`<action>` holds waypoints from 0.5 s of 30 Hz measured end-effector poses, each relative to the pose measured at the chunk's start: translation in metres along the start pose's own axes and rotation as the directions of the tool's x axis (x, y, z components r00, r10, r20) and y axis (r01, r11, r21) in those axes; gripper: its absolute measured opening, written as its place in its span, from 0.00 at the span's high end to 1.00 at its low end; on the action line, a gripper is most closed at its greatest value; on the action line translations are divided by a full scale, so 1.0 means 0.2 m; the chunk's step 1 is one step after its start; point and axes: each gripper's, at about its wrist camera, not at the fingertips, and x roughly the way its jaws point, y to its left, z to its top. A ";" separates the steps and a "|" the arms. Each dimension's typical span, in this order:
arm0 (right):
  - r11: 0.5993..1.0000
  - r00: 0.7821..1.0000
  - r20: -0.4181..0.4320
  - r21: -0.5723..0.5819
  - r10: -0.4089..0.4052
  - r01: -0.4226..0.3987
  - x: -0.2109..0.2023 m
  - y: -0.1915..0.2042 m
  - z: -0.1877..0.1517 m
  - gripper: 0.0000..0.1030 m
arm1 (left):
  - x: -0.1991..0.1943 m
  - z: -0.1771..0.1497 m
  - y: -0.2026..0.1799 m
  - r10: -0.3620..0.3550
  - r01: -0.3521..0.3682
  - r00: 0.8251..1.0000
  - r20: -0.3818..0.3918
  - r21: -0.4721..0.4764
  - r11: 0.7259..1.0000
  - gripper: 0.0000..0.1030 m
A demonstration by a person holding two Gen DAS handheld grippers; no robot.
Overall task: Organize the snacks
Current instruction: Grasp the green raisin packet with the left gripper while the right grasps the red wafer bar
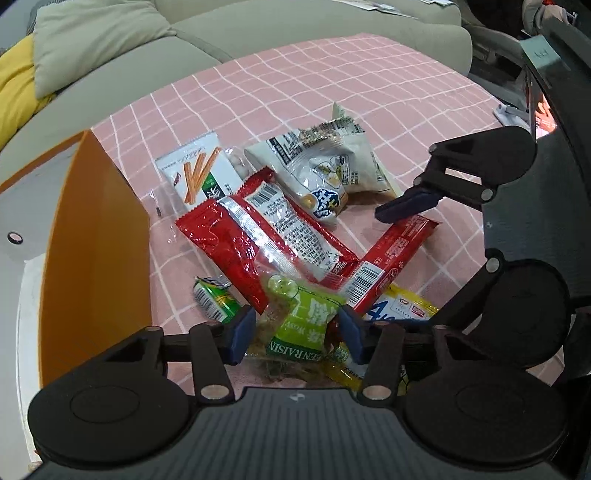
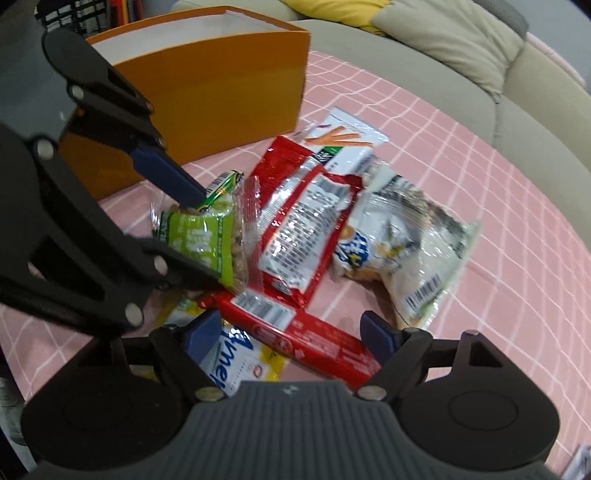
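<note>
The left tongs (image 1: pixel 295 332) point down over the near edge of the snack pile, jaws about half open, with the green raisin bag (image 1: pixel 306 328) between the pads. In the left wrist view a gap shows on each side of the bag, so no firm grip is evident. The right tongs (image 2: pixel 291 336) stand wide open over the long red bar (image 2: pixel 314 336) and a white-and-yellow packet (image 2: pixel 236 354); the pads straddle the bar without pressing on it. Neither pair holds anything.

Task status, as a judgement: sorting is at or near its start. All visible snacks lie in one loose, overlapping heap on the tabletop (image 1: pixel 369 96): the large red pouch (image 1: pixel 258 236), a white stick-snack pack (image 1: pixel 199 173), a pale bag with blue print (image 1: pixel 325 173), and a small green candy (image 1: pixel 214 299) at the heap's edge. The orange box (image 2: pixel 207 81) stands just beside the heap, and appears to be the likely container. The part of its interior that shows looks bare, but most of the inside is hidden, so its contents cannot be confirmed. Every visible item remains to be moved.

The tabletop is covered by a pink cloth with a white grid. A beige sofa (image 1: pixel 295 26) runs along the far side, carrying a pale cushion and a yellow fabric item (image 1: pixel 14 85). Dark furniture shows at the right edge of the left wrist view.
</note>
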 end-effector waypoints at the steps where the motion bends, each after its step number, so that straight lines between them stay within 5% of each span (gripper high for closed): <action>1: 1.000 1.000 0.000 -0.002 0.011 -0.011 0.01 0.00 0.01 0.23 | 0.01 0.00 0.01 -0.003 0.003 1.000 -0.007 -0.015 1.000 0.47; 8: 0.988 0.995 -0.012 0.119 0.102 -0.100 0.03 -0.04 0.01 0.37 | 0.03 -0.02 0.07 -0.026 0.024 1.000 -0.014 -0.131 0.991 0.60; 15: 0.984 0.996 -0.004 0.156 0.089 -0.087 0.00 -0.01 -0.03 0.55 | 0.01 -0.04 0.09 -0.020 0.020 1.000 0.002 -0.199 0.980 0.64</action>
